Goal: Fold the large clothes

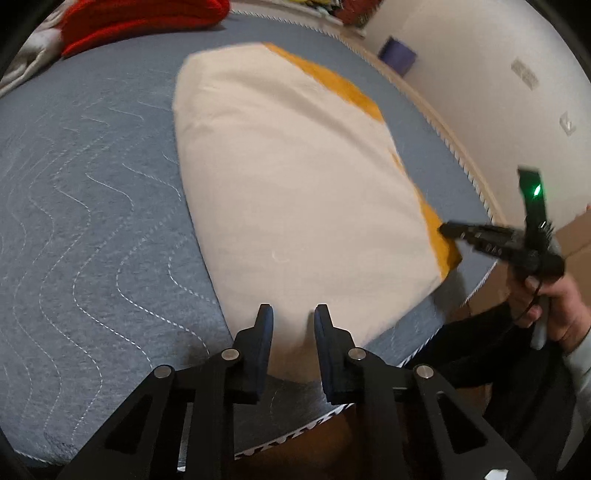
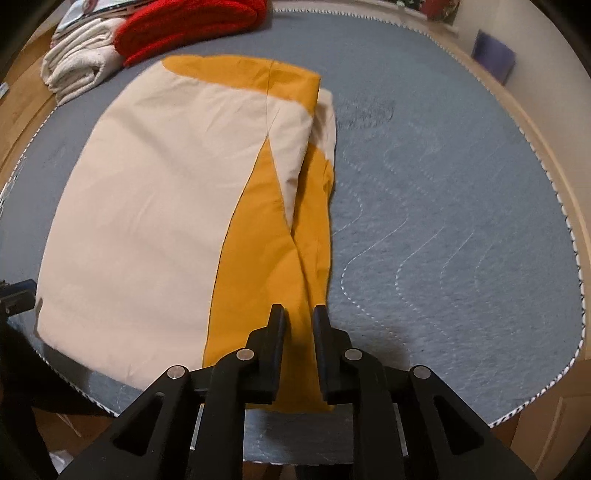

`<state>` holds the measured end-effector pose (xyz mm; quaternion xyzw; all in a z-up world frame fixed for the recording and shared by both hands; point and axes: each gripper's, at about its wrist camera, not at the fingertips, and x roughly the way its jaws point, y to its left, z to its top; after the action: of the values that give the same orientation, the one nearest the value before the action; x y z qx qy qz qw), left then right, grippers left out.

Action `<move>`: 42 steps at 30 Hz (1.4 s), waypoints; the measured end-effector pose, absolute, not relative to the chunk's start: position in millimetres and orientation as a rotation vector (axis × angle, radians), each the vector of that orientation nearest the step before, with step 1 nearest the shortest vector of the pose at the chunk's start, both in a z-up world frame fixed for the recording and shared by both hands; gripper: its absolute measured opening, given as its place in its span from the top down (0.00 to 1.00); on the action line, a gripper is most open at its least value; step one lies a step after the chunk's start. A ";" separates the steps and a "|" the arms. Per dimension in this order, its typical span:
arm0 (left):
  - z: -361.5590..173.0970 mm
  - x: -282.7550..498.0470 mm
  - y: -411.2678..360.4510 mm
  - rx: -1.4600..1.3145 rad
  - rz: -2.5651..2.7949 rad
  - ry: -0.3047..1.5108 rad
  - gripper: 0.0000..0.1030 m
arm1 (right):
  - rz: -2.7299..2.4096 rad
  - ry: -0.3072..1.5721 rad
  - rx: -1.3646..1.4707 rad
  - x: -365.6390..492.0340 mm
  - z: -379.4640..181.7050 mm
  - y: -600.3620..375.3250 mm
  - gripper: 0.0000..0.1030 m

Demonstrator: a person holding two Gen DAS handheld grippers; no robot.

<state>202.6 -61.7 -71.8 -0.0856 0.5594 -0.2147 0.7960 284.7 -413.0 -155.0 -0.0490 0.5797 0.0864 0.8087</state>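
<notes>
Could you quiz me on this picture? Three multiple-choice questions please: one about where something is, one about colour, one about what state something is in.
1. Where does the red knitted item lie?
A. at the far end of the grey quilted mat
B. on top of the folded cloth
C. on the floor

2. Which two colours has the folded cloth?
A. blue and white
B. cream and mustard yellow
C. red and grey

3. How does the folded cloth lie?
A. hanging in the air
B. crumpled in a ball
C. flat on the mat, in layers

Answers: 1 A, it sits past the cloth beside a stack of white towels. 2 B, both colours show. 3 C, its layers rest flat.
</notes>
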 end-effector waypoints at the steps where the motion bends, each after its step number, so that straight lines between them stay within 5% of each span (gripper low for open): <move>1: -77.5 202.7 -65.1 -0.147 -0.448 1.221 0.80 | 0.194 1.249 -0.099 283.6 -156.0 -413.9 0.83; 7: -79.3 210.6 -58.3 -0.225 -0.432 1.232 0.78 | 0.124 1.445 -0.158 284.2 -202.9 -428.3 0.83; 11: -68.0 217.0 -36.3 -0.328 -0.407 1.169 0.78 | 0.108 1.213 0.009 295.3 -151.4 -449.0 0.81; 13: -68.0 224.2 -19.3 -0.402 -0.399 1.152 0.68 | 0.123 1.112 0.095 298.3 -129.7 -455.7 0.63; 15: -73.5 237.8 -9.2 -0.457 -0.386 1.149 0.57 | 0.140 1.071 0.159 305.3 -124.4 -455.9 0.23; 19: -89.6 267.5 8.7 -0.573 -0.361 1.160 0.37 | 0.195 1.188 0.221 331.7 -154.5 -437.9 0.21; 25: -144.2 305.4 16.6 -0.812 -0.388 1.248 0.23 | 0.195 1.351 0.291 352.2 -207.4 -429.3 0.21; 30: -158.3 328.2 6.0 -0.865 -0.457 1.250 0.23 | 0.182 1.377 0.378 359.8 -220.8 -441.0 0.21; 34: -162.8 340.9 -1.3 -0.871 -0.474 1.226 0.23 | 0.196 1.374 0.391 361.8 -223.7 -444.7 0.29; 38: -157.8 348.7 -10.4 -0.808 -0.488 1.175 0.29 | 0.215 1.323 0.391 370.1 -218.5 -425.7 0.63; 39: -156.2 350.3 -10.8 -0.799 -0.484 1.164 0.36 | 0.209 1.311 0.379 376.0 -220.2 -418.6 0.75; 42: -143.3 357.4 -8.4 -0.770 -0.477 1.134 0.55 | 0.192 1.271 0.390 378.5 -216.0 -413.4 0.86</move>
<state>357.4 -8.4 -143.3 -0.3522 0.5187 -0.2180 0.7479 378.5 -413.4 -216.0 0.1805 0.5888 0.0888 0.7829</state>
